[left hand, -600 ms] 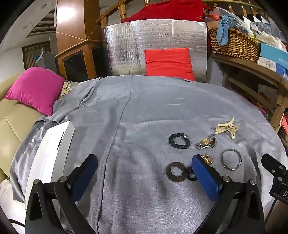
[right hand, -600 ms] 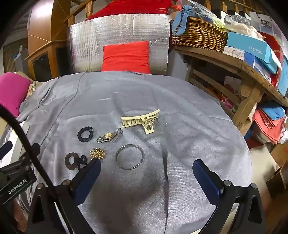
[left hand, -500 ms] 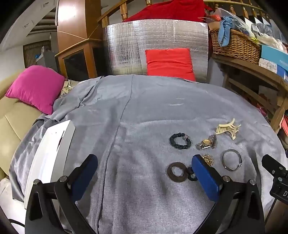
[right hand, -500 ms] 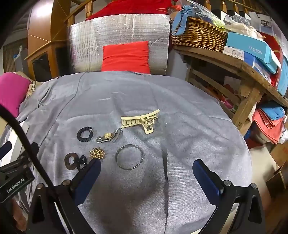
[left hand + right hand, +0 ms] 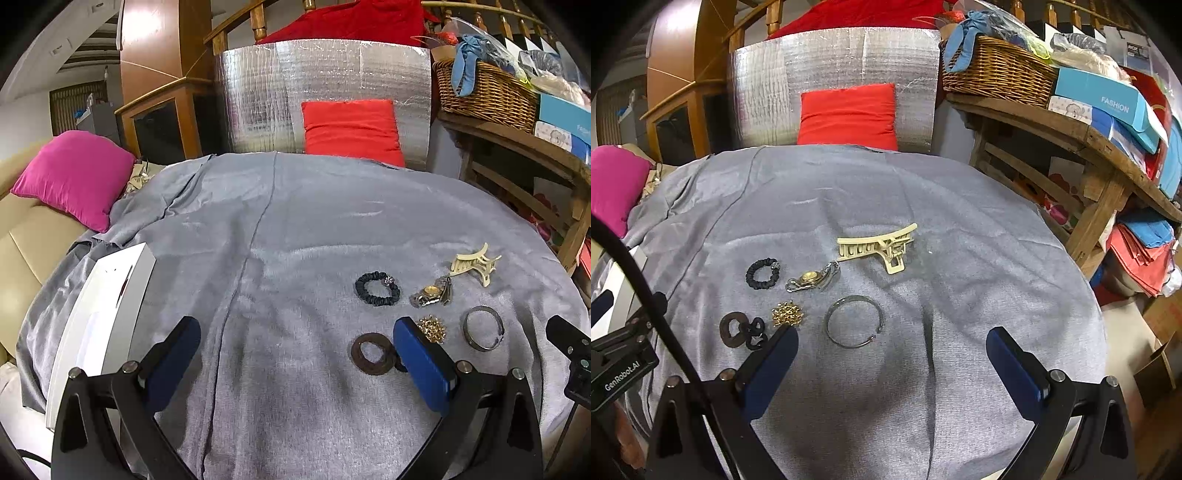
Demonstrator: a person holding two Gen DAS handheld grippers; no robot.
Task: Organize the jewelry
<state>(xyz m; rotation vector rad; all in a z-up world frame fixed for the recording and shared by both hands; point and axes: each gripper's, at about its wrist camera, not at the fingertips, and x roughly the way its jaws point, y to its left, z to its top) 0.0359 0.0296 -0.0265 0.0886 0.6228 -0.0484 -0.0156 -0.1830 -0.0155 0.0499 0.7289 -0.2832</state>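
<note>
On grey-cloth-covered surface (image 5: 295, 229), near right edge: jewelry laid out in loose cluster, apart from each other, likely for one-by-one picking. White flat rectangular box (image 5: 99, 317) at left edge, probably destination. Cream plastic claw hair clip (image 5: 877, 247) farthest back; thin dark metal bangle (image 5: 854, 320) just ahead of right tool (image 5: 892, 352), between its spread fingers. Black fabric scrunchie (image 5: 762, 272), gold-faced metal watch (image 5: 812, 278), dark brown flat ring (image 5: 371, 353), small gold brooch (image 5: 788, 314) beside. Left tool (image 5: 295, 356) spread wide, empty; brown ring just inside its right finger.
</note>
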